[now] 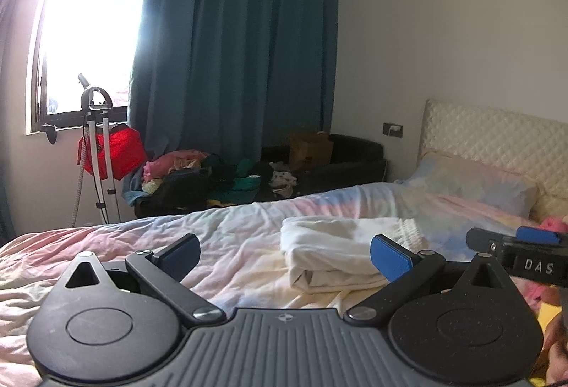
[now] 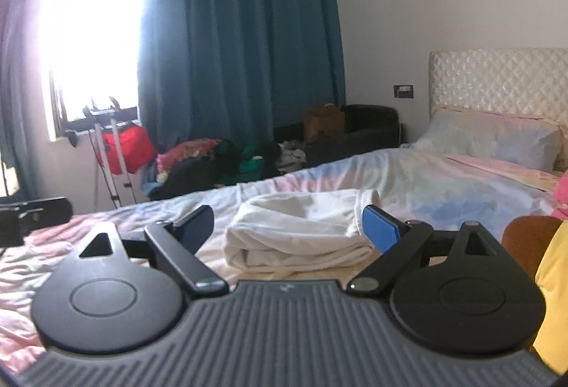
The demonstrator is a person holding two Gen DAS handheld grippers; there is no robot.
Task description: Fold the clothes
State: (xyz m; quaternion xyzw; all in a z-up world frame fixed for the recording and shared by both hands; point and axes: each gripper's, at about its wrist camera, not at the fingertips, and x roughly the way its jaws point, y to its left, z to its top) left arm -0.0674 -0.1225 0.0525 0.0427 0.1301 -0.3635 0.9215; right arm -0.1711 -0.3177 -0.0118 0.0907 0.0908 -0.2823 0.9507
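Observation:
A white garment [image 1: 337, 255] lies folded in a thick bundle on the pastel bed sheet [image 1: 230, 238]. It also shows in the right wrist view [image 2: 298, 234]. My left gripper [image 1: 285, 257] is open and empty, held just above the bed, with the bundle ahead and slightly right. My right gripper [image 2: 288, 231] is open and empty, with the bundle straight ahead between its blue pads [image 2: 378, 227]. The right gripper's body shows at the right edge of the left wrist view [image 1: 525, 259].
A pillow [image 2: 497, 138] and quilted headboard [image 2: 497, 78] are at the right. Pink and yellow clothes [image 2: 557, 280] lie at the right edge. A pile of clothes [image 1: 198, 174], a dark sofa [image 1: 348, 156], a garment steamer [image 1: 99, 145] and teal curtains [image 1: 234, 50] stand beyond the bed.

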